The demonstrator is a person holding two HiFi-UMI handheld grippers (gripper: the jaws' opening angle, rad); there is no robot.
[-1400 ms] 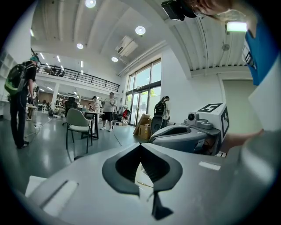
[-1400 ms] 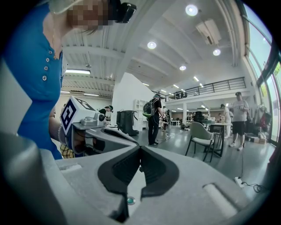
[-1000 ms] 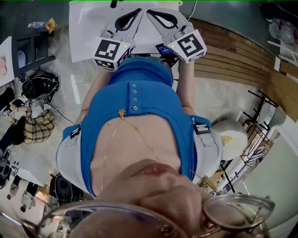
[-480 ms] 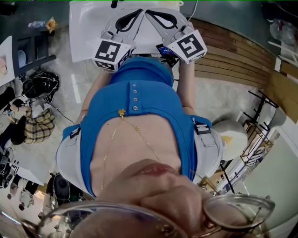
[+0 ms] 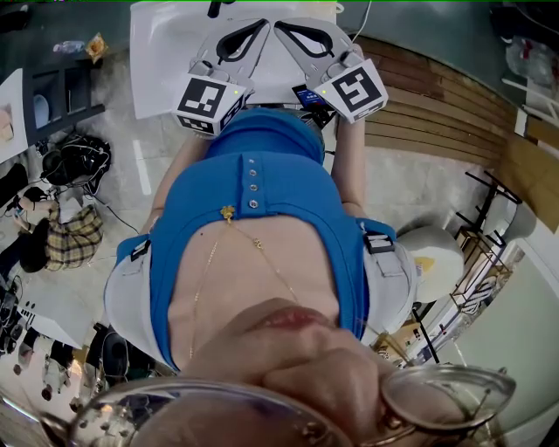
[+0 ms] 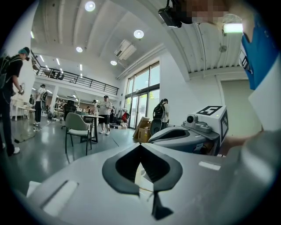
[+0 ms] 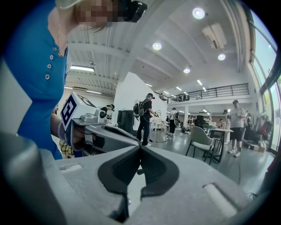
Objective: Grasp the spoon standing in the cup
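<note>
No spoon and no cup appear in any view. In the head view both grippers are held side by side in front of a person's blue shirt, over the near edge of a white table (image 5: 166,52). My left gripper (image 5: 263,21) has its jaws closed tip to tip with nothing between them. My right gripper (image 5: 278,24) is likewise shut and empty. The left gripper view shows its own jaws (image 6: 140,146) meeting at the tips, with the right gripper (image 6: 193,132) beside them. The right gripper view shows its jaws (image 7: 140,147) touching and the left gripper (image 7: 99,132) to its left.
Bags and a plaid cloth (image 5: 70,231) lie on the floor at the left. A wooden floor strip (image 5: 437,113) and a wire rack (image 5: 489,253) are at the right. In the hall beyond stand people (image 7: 145,118), a table and chairs (image 6: 78,129).
Both grippers have shifted only very slightly over the table edge and stay shut. Nothing was taken hold of or let go.
</note>
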